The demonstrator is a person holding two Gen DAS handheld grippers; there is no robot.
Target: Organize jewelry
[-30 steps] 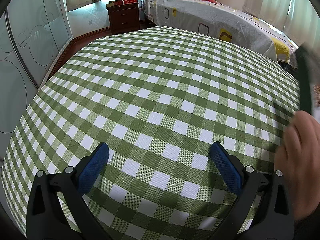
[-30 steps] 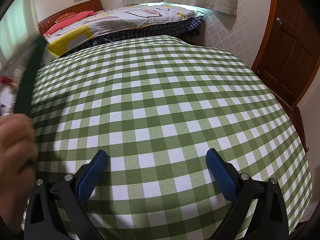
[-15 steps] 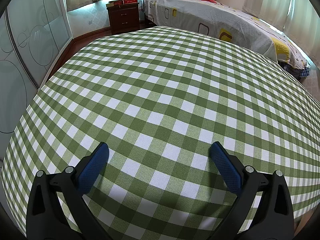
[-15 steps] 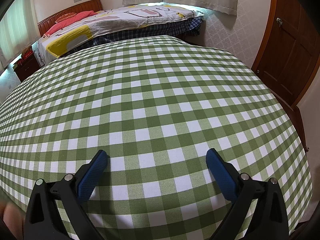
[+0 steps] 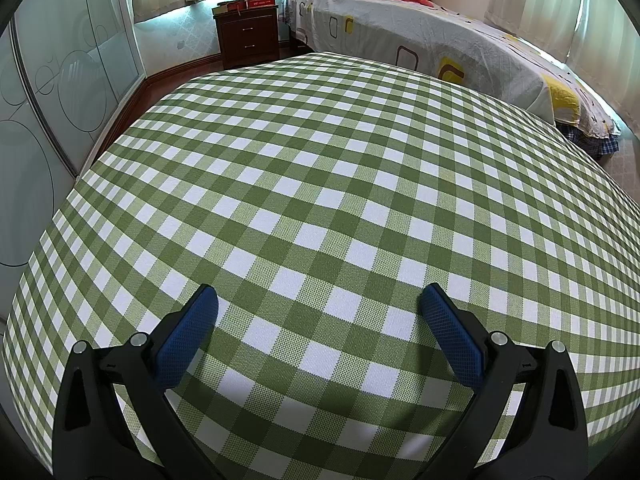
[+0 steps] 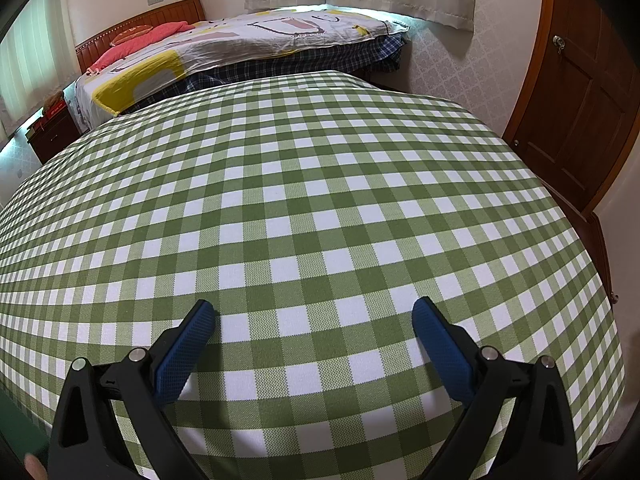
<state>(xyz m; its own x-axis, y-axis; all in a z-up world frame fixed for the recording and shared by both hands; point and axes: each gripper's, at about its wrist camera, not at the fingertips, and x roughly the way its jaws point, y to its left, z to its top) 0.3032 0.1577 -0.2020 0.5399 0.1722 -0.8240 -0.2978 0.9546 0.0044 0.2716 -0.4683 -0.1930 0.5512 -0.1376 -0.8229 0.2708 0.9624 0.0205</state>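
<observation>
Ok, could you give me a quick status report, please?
Left gripper open, empty. Right gripper open, empty. No jewelry in view, only checked tablecloth. Nothing in the way.

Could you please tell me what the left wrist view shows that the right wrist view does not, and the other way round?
Only the left wrist view shows the frosted sliding panels with circle patterns. Only the right wrist view shows the wooden door, plus a dark green edge and a fingertip in its lower left corner. Both show the green checked tablecloth, the bed, the dark nightstand, and an open, empty hand-held gripper: the left hand-held gripper and the right hand-held gripper. No jewelry is visible in either.
</observation>
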